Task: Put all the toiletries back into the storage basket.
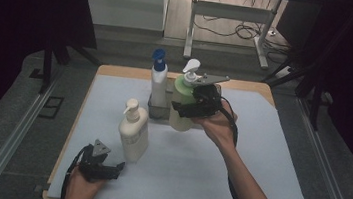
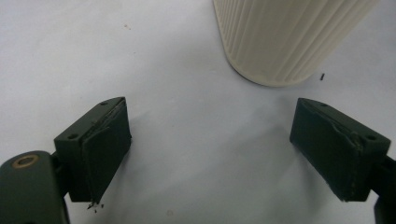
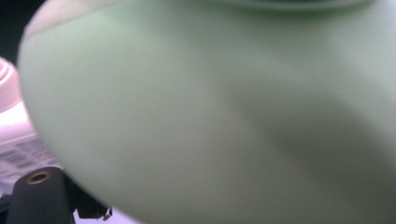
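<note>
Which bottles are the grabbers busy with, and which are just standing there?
Busy with:
- pale green pump bottle with white pump, gripped by right gripper
- dark grey holder tray

Just standing:
- cream ribbed pump bottle
- white bottle with blue cap
- left gripper, open

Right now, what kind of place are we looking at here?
Probably a lab or recording workspace, not a home: a padded table holding three pump bottles, dark curtains on both sides, and a bare desk frame with loose cables on the floor behind.
</note>
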